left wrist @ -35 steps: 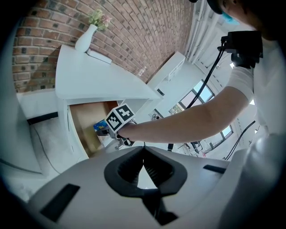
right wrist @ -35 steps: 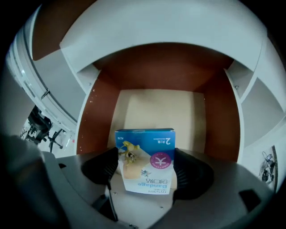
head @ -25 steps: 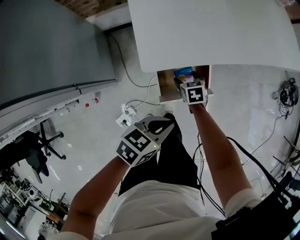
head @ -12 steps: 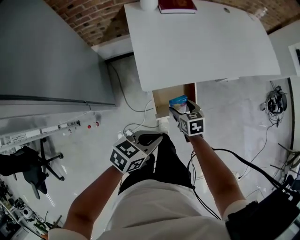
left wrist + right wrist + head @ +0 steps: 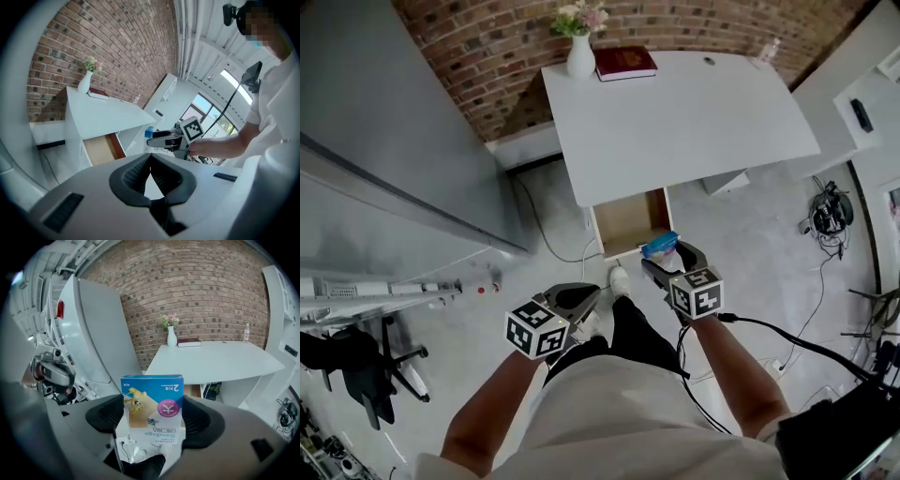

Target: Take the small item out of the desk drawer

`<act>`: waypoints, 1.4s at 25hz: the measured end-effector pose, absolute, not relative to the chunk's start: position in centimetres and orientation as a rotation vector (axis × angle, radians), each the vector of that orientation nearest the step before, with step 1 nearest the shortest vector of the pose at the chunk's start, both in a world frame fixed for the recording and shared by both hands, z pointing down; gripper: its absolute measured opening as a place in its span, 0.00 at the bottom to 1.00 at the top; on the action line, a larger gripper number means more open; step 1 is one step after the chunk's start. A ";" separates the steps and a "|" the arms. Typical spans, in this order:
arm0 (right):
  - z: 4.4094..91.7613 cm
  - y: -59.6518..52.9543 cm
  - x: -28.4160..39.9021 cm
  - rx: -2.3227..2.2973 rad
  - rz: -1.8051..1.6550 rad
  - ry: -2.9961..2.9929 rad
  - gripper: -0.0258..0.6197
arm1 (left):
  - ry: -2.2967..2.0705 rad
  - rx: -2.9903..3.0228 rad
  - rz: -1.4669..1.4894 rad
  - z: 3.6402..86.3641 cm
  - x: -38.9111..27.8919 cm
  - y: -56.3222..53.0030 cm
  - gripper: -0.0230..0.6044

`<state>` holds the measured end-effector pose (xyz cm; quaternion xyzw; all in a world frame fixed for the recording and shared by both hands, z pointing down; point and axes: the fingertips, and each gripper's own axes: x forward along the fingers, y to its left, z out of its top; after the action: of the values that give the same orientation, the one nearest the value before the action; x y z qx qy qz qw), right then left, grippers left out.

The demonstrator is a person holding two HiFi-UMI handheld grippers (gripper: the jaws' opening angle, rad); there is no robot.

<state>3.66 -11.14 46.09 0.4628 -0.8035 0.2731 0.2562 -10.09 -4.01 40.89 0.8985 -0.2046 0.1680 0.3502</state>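
Between the right tongs: a small blue bandage box is sitting, print upside down; the jaws are closing only to the box's width, the dark pads pressing its left and right sides.
At the left tongs: the jaw tips are meeting with nothing between them, so this tool is idling.
Box position: in the head view the box is hanging at centre frame, just in front of the open drawer and clear of it, over the pale floor.
Drawer: it is jutting out from under the white counter, its wooden bottom showing bare.
Counter top: a vase and a red book are standing at the upper middle of the frame.
Risk: the box looks like light card and the tongs are gripping it by two sides only. If the squeeze is eased it is likely to be slipping out and dropping to the floor; if the squeeze is tightened the card may be buckling.
Right arm pose: the forearm is reaching from the lower right up to centre frame, tongs pointing towards the drawer.
Left arm pose: the arm is bending low, left of centre, tongs aiming away from the drawer.
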 end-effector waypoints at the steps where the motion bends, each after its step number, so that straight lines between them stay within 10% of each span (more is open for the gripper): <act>1: 45.2 -10.0 4.1 1.272 0.740 -2.181 0.63 | -0.531 2.323 0.424 40.6 -10.4 -3.4 0.07; 16: 35.4 1.7 10.4 1.406 0.710 -2.269 0.63 | -0.520 2.344 0.428 38.2 -7.7 3.9 0.07; 35: 31.5 13.5 27.9 1.306 0.671 -2.409 0.63 | -0.558 2.351 0.423 36.3 13.9 14.7 0.07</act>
<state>27.94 13.47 31.46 0.4570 -0.8430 0.2348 0.1594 13.89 14.68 36.26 0.9021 -0.2142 0.1622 0.3377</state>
